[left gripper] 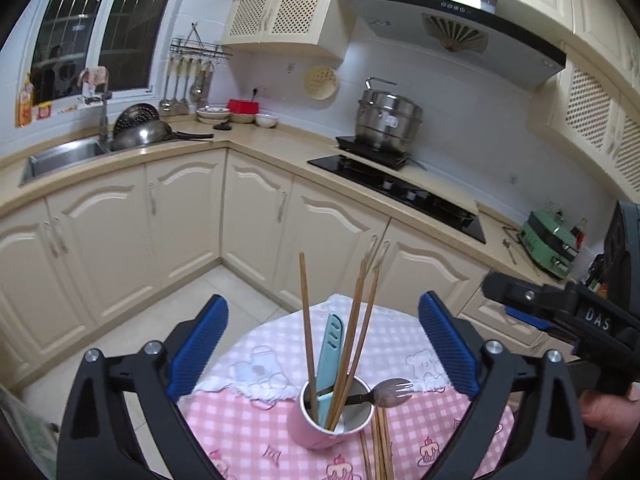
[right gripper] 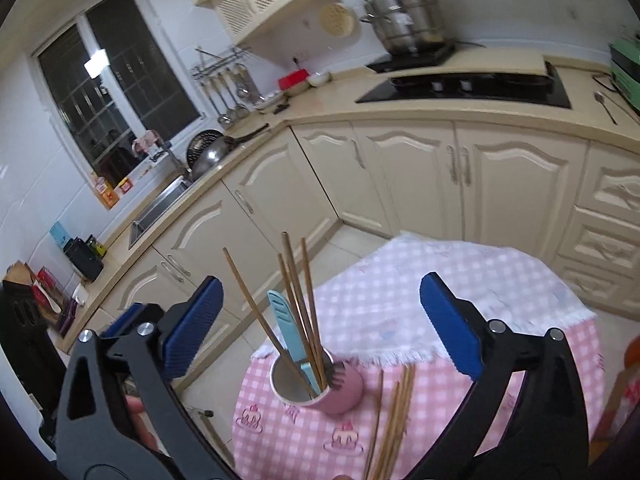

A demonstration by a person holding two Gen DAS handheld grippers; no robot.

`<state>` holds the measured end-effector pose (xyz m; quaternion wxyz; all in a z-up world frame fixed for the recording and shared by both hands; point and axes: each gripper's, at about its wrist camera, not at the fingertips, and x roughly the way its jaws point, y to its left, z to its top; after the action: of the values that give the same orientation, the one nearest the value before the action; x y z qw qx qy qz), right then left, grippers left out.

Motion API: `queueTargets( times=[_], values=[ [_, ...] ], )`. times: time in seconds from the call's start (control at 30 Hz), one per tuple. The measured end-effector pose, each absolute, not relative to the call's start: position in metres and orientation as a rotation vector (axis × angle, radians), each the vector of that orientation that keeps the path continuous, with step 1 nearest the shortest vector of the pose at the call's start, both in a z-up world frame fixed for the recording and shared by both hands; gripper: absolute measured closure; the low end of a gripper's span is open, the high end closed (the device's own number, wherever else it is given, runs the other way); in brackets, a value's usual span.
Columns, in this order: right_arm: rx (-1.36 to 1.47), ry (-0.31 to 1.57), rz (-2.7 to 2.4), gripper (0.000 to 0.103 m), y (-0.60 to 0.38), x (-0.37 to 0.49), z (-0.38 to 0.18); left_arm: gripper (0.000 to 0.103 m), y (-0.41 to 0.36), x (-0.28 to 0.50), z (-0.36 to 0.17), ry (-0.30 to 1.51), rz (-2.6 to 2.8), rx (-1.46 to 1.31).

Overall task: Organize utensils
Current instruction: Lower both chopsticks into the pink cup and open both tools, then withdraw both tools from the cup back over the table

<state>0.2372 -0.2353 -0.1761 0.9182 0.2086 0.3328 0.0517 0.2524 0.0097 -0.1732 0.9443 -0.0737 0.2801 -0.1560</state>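
A pink cup stands on the table's pink checked cloth. It holds several wooden chopsticks and a light blue utensil. A metal fork lies across its rim; in the right wrist view only its tines show. More loose chopsticks lie beside the cup. My left gripper is open above and behind the cup, holding nothing. My right gripper is open the same way, also empty.
Cream kitchen cabinets run around the corner behind the table, with a sink, a black hob and a steel pot. A green appliance and a spoon lie on the right counter.
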Motion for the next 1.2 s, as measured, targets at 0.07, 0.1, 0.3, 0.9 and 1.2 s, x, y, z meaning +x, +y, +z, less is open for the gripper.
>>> queueTargets(
  times=[0.07,0.1,0.3,0.9,1.2],
  values=[
    [0.43,0.729,0.084,0.006,-0.241,0.231,-0.169,0.007,0.01,0.248,-0.161,0.591,-0.31,-0.143],
    [0.429,0.746,0.076,0.006,-0.243,0.229,-0.168,0.006,0.011,0.245,-0.153,0.602,-0.306,-0.139],
    [0.428,0.852,0.047,0.006,-0.255,0.208,-0.165,0.006,0.008,0.229,-0.136,0.65,-0.292,-0.099],
    [0.414,1.14,-0.029,0.006,-0.276,0.17,-0.262,0.006,-0.007,0.197,-0.21,0.899,-0.271,-0.054],
    [0.364,1.273,-0.017,0.006,-0.272,0.177,-0.311,0.006,-0.031,0.194,-0.272,1.062,-0.264,-0.06]
  ],
)
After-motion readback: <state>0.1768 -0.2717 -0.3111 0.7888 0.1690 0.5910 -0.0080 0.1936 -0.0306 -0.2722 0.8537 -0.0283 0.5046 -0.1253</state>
